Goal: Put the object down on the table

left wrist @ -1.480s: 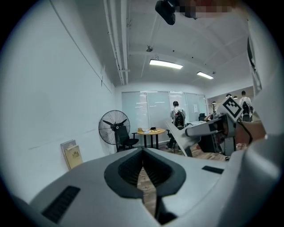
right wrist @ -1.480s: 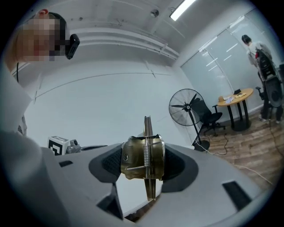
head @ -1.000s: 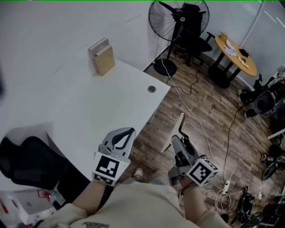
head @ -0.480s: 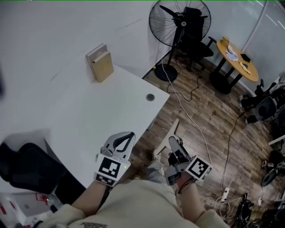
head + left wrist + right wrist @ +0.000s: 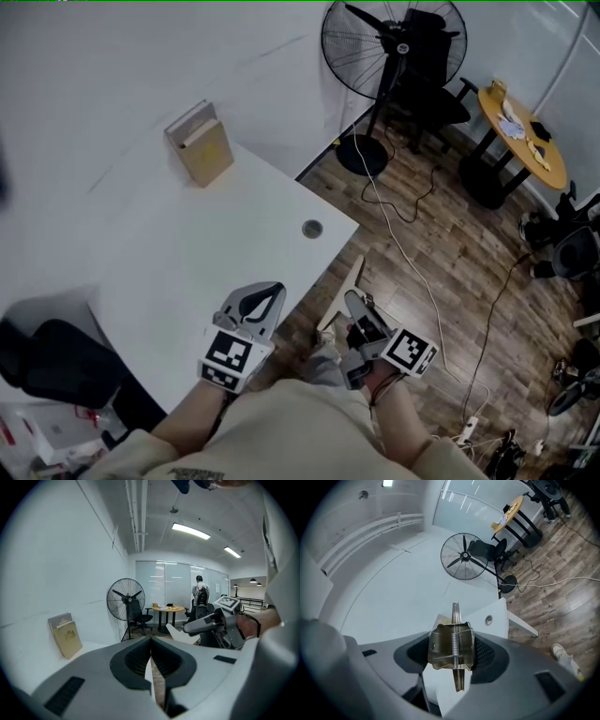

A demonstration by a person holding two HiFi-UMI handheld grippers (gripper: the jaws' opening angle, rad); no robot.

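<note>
tongs: metal tongs, arms pressed together so the blades read as one thin edge; nothing caught between them
grip: right gripper clamped across the wide sprung part of the tongs, pads on both flat sides
place of the tongs: in the air in the right gripper, over the wooden floor, just off the near edge of the table, not yet over it
left gripper: left gripper closed and empty, hovering at the table's near edge; jaws met in a thin seam in the left gripper view
table top: mostly bare; book upright at the far side against the wall, round cable hole near the right corner
risk, early release: opening the jaws here would likely send the tongs to the floor, not the table
risk, spring: once freed, arms may snap apart and make the tongs hop or skid, worse if let go from height
risk, edge: setting down close to the rim or over the cable hole could leave the tongs tipping off
risk, crowding: left gripper close to the likely landing spot; a clash could knock the tongs askew
</note>
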